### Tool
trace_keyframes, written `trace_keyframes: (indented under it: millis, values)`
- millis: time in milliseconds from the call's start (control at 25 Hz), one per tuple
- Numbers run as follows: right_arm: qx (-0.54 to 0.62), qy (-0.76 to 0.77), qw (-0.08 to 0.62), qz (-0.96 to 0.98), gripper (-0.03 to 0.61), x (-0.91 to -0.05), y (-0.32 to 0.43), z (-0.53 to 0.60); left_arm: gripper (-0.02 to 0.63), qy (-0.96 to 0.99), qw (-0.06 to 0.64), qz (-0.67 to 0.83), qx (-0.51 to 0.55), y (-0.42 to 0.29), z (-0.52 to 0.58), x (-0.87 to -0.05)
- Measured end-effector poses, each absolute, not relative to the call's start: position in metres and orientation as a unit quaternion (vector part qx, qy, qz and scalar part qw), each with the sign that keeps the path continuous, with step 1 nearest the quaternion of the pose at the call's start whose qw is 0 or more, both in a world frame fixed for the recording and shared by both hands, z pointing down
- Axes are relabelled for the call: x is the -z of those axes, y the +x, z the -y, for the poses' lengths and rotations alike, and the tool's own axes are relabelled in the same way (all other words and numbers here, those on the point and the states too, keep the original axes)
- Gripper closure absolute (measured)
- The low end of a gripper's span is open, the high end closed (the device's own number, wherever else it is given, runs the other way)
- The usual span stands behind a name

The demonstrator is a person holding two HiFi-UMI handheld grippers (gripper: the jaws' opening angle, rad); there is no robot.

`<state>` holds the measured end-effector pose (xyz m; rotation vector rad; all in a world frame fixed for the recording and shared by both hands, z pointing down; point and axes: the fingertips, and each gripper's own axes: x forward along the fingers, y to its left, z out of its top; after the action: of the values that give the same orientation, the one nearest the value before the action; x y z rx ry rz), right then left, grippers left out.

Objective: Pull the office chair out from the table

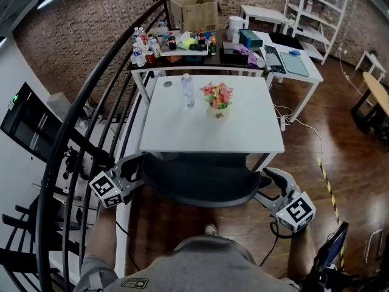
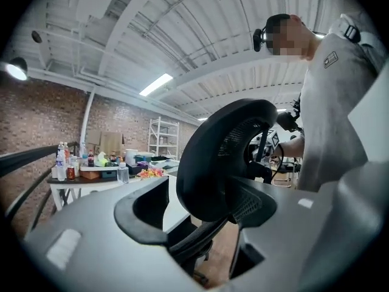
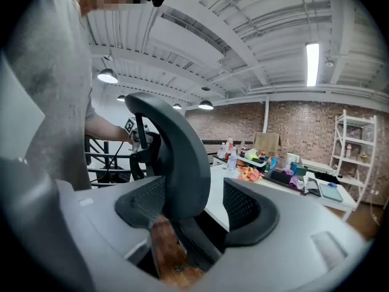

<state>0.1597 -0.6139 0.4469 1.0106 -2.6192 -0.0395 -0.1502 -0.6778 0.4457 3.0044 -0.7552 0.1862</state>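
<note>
Against near edge of bench (image 1: pixel 243 132), pushed close: chair (image 1: pixel 197 184), curved back showing, seat hidden. At back's left rim, left tool (image 1: pixel 135 168), jaws spread wide, rim between them, one pad close, the other clear, gripping nothing. At right rim, right tool (image 1: pixel 270 186), likewise wide open around the edge. Hemmed on left by stair rail (image 1: pixel 42 218), near that tool. Leaves bare wood floor (image 1: pixel 152 224) behind chair, up to person's shoe (image 1: pixel 211 229), with more open floor to right.
</note>
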Motion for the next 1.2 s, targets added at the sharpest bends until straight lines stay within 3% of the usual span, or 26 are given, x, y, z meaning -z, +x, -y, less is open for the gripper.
trace_keyframes:
  millis: [280, 560, 1200]
  values:
    - [0.015, 0.285, 0.164, 0.944, 0.281, -0.442, 0.123, 0.633, 0.281, 0.984, 0.004, 0.165, -0.073, -0.115, 0.692, -0.436]
    - [0.018, 0.253, 0.152, 0.955, 0.344, -0.448, 0.095, 0.642, 0.308, 0.993, 0.008, 0.092, -0.075, -0.074, 0.691, -0.429]
    - [0.002, 0.244, 0.146, 0.959, 0.370, -0.449, 0.107, 0.623, 0.376, 0.995, 0.006, 0.064, -0.078, -0.056, 0.655, -0.429]
